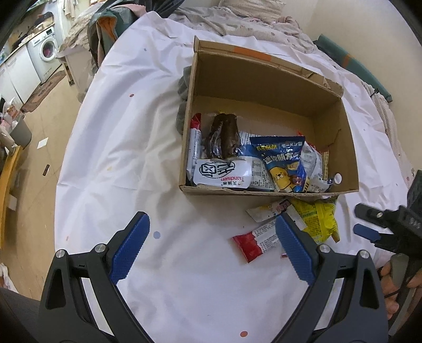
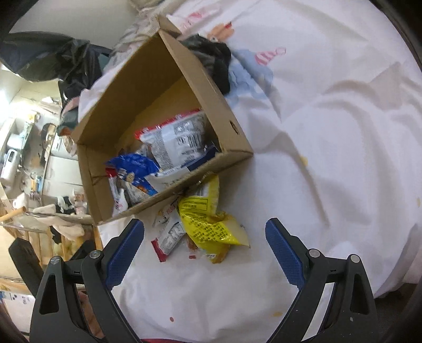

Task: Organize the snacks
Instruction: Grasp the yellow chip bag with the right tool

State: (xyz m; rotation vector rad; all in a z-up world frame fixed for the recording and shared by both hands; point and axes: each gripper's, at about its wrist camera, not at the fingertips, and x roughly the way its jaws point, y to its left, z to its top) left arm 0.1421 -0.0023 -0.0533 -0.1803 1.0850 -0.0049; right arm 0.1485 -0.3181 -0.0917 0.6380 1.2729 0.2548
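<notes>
An open cardboard box point(image 1: 350, 147) point(image 2: 232, 124) sits on a white sheet and holds several snack packets, among them a blue bag point(image 1: 283, 163) point(image 2: 134, 163), a dark brown pack point(image 1: 223, 137) and a white pouch point(image 1: 223, 172). Just outside its near wall lie a yellow packet point(image 1: 317, 219) point(image 2: 208, 224), a red-and-white bar point(image 1: 257, 240) point(image 2: 167, 237) and another white wrapper point(image 1: 266, 211). My left gripper point(image 1: 212, 232) is open over bare sheet, left of these loose packets. My right gripper point(image 2: 204, 244) point(image 1: 369, 224) is open, hovering just short of the yellow packet.
A dark grey cloth point(image 1: 183, 105) point(image 2: 211, 58) lies against the box's far side. The white sheet point(image 1: 118, 118) point(image 2: 329, 132) covers a bed with rumpled bedding point(image 1: 250, 23) beyond. To the left, the floor point(image 1: 50, 105) drops off, with a washing machine point(image 1: 43, 52) and clutter.
</notes>
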